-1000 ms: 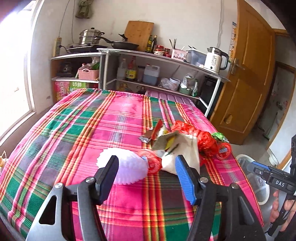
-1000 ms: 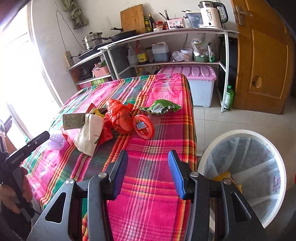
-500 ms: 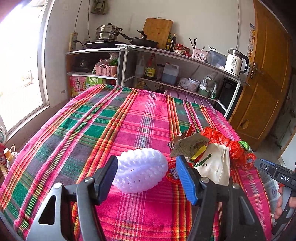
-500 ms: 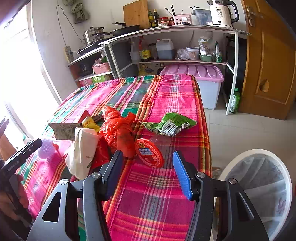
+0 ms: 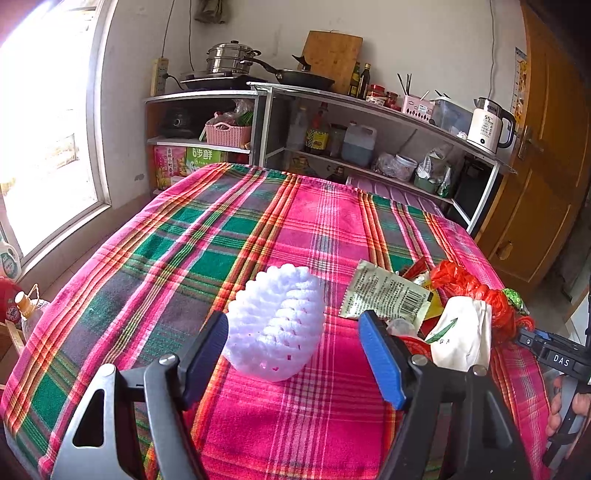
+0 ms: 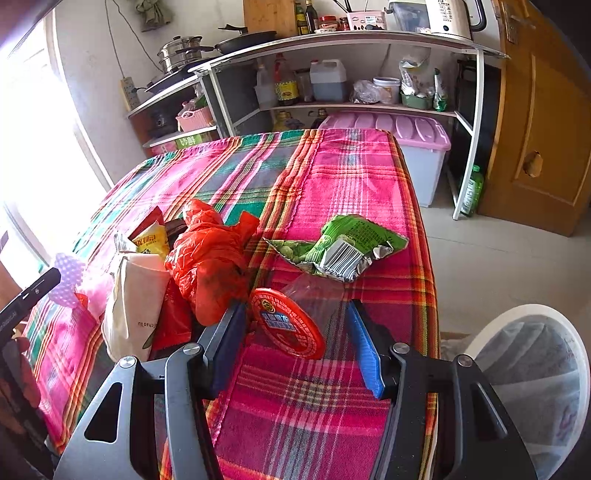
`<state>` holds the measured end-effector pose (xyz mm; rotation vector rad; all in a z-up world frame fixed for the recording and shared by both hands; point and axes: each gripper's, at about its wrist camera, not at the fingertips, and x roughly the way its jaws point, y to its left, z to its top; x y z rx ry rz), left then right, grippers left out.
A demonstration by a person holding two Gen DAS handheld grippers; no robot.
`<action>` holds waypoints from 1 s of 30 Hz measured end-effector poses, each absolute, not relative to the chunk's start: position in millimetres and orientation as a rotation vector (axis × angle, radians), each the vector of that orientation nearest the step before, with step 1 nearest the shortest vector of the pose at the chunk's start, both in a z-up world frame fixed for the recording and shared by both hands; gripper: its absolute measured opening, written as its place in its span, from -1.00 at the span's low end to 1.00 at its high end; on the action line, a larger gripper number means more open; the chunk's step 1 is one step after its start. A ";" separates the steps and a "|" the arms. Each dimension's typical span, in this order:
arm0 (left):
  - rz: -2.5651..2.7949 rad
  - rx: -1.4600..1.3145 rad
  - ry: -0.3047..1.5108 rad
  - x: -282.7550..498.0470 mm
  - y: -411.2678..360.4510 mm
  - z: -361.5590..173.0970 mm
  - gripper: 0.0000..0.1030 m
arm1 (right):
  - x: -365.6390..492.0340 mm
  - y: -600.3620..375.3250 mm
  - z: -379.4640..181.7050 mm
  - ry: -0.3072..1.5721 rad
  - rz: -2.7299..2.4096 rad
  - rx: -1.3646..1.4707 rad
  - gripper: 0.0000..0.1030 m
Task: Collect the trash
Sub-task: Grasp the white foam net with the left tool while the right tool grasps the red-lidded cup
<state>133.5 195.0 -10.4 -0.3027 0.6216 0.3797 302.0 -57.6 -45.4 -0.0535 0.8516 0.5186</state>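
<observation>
Basically, right gripper [image 6: 295, 341] jaws wide, just opened, straddling red round lid [image 6: 287, 323] dead ahead; left gripper [image 5: 293, 350] wide, facing white foam net [image 5: 275, 321].

You stand at a table [image 5: 229, 236] draped in a pink, green and orange plaid cloth. On your left a large window [image 5: 44, 122] floods the room with daylight. Against the white wall [image 5: 266, 26] runs a metal shelf unit [image 5: 369, 110] crowded with pots, bottles and a kettle [image 5: 489, 127]. A wooden door [image 6: 543, 122] closes the right side, above a pale tiled floor [image 6: 491, 258].
</observation>
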 end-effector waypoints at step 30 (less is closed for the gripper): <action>0.334 -0.437 0.673 144.0 227.7 -25.0 -0.93 | 294.6 -60.9 -45.8 0.866 0.519 -0.005 -0.12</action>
